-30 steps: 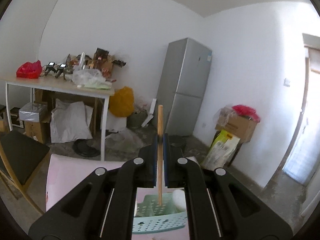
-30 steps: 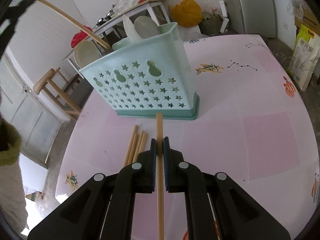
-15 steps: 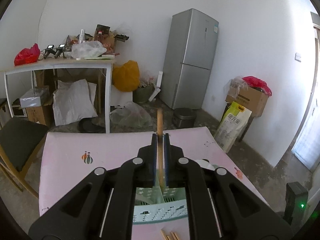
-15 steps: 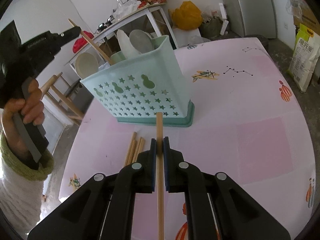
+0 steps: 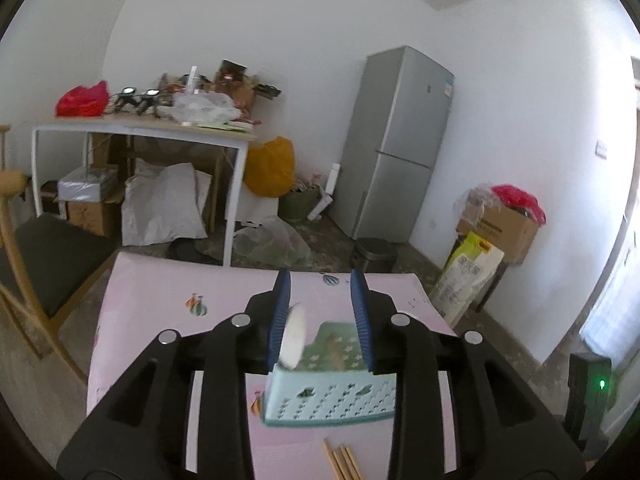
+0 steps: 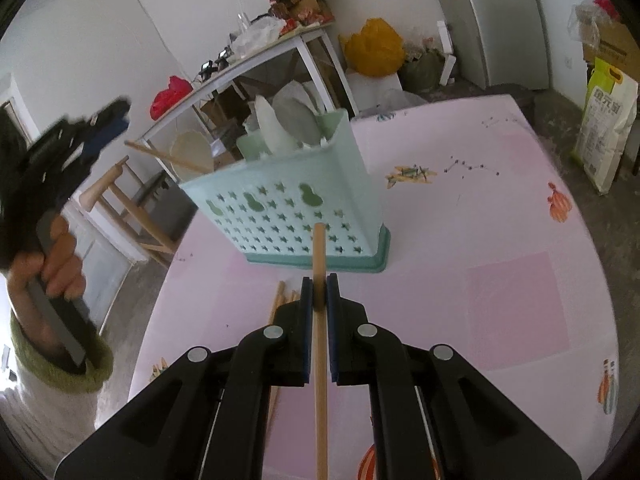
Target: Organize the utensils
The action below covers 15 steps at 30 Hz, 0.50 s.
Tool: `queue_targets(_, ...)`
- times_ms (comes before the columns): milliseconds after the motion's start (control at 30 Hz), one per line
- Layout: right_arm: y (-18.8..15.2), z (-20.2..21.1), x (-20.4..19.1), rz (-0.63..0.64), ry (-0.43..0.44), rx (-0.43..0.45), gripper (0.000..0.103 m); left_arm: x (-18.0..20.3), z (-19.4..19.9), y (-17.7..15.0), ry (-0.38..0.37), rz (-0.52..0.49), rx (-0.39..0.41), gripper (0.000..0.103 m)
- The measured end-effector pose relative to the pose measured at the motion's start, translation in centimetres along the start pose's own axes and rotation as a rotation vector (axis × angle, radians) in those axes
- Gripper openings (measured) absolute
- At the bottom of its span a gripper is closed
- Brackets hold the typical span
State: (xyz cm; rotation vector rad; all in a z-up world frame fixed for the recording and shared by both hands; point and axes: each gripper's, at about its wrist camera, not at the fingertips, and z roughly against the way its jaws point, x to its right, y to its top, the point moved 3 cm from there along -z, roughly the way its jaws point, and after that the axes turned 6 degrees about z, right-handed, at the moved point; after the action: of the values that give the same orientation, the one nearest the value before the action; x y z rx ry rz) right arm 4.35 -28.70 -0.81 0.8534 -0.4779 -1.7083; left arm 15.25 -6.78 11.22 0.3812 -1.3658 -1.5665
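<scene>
Nearest of all, the right hand-held gripper (image 6: 319, 300) is clamped on a wooden chopstick (image 6: 319, 320) that runs straight out between its blue pads, the tip reaching up in front of the caddy's lower wall. Just to the left of that gripper, a few more loose chopsticks (image 6: 280, 300) lie side by side on the pink worktop (image 6: 500, 240), partly hidden under the black frame.

A little further along stands the pale green utensil caddy (image 6: 296, 208), upright on the worktop, its front wall pierced with stars and gourd shapes. White spoons (image 6: 288, 120) stick up out of its back compartment, and one chopstick (image 6: 168, 156) leans out of its left end, slanting up to the left.

Off to the left, the left hand-held gripper (image 5: 322, 316) is held in a hand (image 6: 52, 264) with a green cuff, blurred in the right wrist view. Its jaws are opening, with nothing pressed between the pads; through the gap you look down on the caddy's rim and a white spoon.

Beyond the worktop are a cluttered white table (image 5: 140, 128), a yellow bag (image 5: 272, 168) on the floor and a grey fridge (image 5: 400, 140) against the wall.
</scene>
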Motion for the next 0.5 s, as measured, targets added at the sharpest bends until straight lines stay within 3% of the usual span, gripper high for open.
queue_targets(167,2.0,2.4,-1.0,0.023,0.001,0.072,0.007,-2.2,3.6,-1.7,0.029,0.018,0.015,0.03)
queue_targets(500,9.3,7.1,-4.1,0.108,0.038,0.281,0.007,-5.8,6.3,-7.9,0.078,0.065,-0.107,0.03)
